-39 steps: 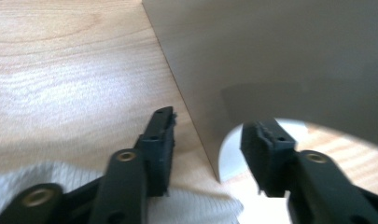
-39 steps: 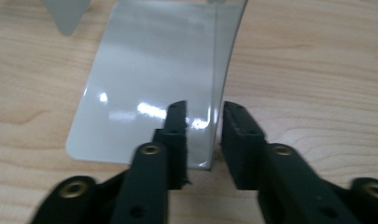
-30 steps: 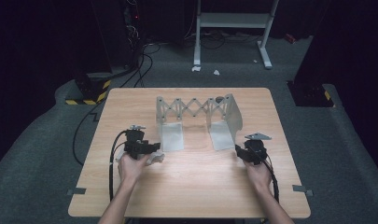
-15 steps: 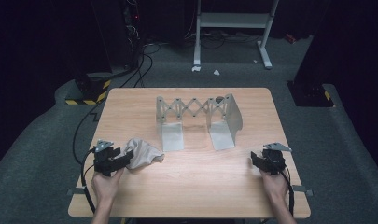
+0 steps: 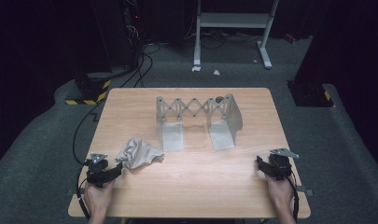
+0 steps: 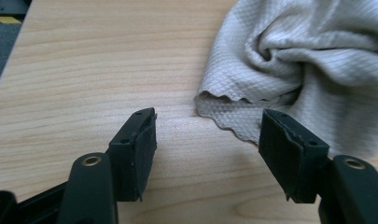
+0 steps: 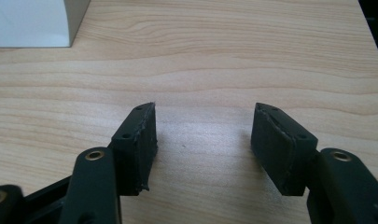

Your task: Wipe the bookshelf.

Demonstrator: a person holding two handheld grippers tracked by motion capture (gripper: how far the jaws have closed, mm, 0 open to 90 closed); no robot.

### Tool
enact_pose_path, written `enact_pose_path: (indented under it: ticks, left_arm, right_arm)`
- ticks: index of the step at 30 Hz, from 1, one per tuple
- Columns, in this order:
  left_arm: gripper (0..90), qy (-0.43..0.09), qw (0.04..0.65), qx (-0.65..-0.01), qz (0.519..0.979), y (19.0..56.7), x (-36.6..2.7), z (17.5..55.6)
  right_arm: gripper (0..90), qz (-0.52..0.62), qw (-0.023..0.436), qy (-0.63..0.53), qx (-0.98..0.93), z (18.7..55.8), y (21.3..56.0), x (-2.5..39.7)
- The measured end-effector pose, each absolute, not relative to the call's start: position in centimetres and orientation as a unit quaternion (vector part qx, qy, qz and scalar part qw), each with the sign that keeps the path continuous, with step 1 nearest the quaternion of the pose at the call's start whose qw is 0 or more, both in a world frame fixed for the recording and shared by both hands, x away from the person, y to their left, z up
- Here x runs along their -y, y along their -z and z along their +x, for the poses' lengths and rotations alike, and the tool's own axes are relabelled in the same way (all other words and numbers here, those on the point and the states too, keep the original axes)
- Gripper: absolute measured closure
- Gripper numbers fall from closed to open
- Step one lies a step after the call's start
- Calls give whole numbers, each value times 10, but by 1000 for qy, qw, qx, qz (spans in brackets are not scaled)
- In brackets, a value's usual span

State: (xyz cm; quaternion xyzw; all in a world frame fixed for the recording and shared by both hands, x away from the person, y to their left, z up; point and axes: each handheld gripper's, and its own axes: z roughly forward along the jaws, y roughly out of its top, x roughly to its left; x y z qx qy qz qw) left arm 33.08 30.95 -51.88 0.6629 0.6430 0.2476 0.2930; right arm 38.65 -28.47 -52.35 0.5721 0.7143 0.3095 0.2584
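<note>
A crumpled grey cloth (image 5: pixel 139 154) lies on the wooden table (image 5: pixel 196 186), left of centre. My left gripper (image 5: pixel 113 170) rests at the table's front left, open, its tips just short of the cloth. In the left gripper view the cloth (image 6: pixel 298 70) fills the upper right, its hem just ahead of the open left gripper (image 6: pixel 207 128), and nothing is held. My right gripper (image 5: pixel 260 163) sits at the front right, open over bare wood. The right gripper view shows the same open right gripper (image 7: pixel 204 122) with nothing between its jaws.
A grey metal folding rack (image 5: pixel 196 116) with a scissor-lattice back and two flat plates stands at the table's middle back; one plate corner (image 7: pixel 32 23) appears in the right gripper view. Cables and a stand lie on the floor beyond.
Both hands have drawn back toward the front edge and outward. The cloth, carried from near the rack toward the front left, has been let go and now lies on the table.
</note>
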Motion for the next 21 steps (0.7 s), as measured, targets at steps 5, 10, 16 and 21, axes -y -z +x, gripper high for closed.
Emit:
enact_pose_path:
  ticks: [5, 10, 16, 21]
  left_arm:
    - [357, -284, 300, -626, 662, 529, -304, 333]
    - [361, -283, 302, -627, 659, 529, -304, 333]
    - [357, -281, 304, -626, 661, 529, -304, 333]
    - [353, -279, 307, -626, 660, 529, -304, 333]
  right_arm:
    - [338, 571, 257, -307, -717, 385, 524, 285]
    - [334, 572, 257, -306, -716, 385, 524, 285]
    - [334, 572, 257, -306, -717, 386, 524, 285]
    - [333, 573, 256, -306, -716, 386, 524, 284]
